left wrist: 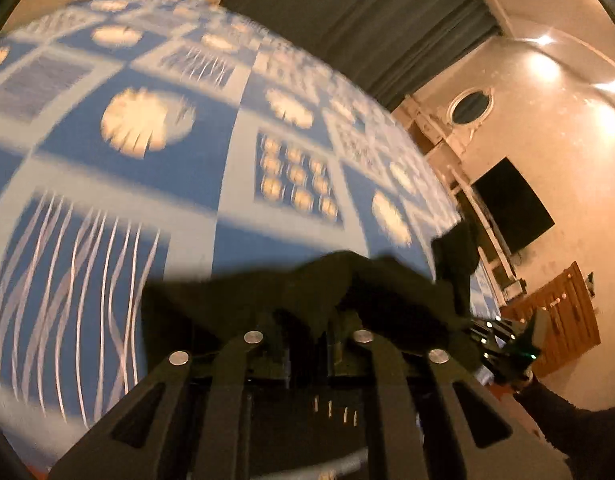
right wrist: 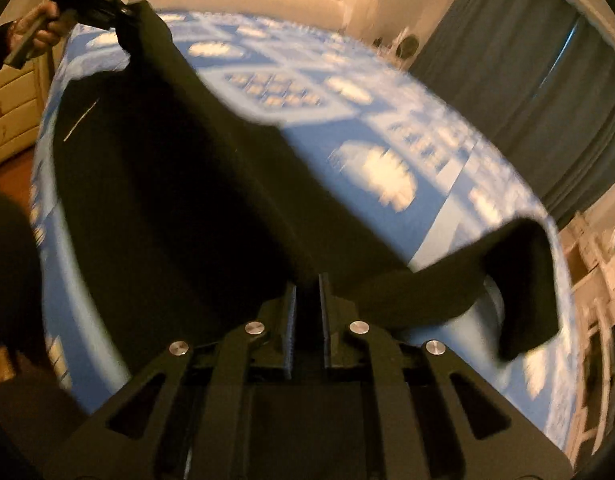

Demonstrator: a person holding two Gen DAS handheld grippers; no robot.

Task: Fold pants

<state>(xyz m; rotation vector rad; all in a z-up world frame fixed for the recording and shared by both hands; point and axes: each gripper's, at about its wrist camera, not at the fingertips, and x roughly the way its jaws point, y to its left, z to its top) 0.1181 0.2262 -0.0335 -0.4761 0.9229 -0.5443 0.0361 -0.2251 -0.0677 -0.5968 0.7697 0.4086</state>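
Spanning both hand-held grippers, dark pants point(right wrist: 179, 184) above blue bedspread point(right wrist: 427, 152)

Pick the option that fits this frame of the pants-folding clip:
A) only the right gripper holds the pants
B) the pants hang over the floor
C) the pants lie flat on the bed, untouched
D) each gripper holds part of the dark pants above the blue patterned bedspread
D: the right gripper pinches the dark pants, the left gripper holds another part, and the bedspread lies beneath.
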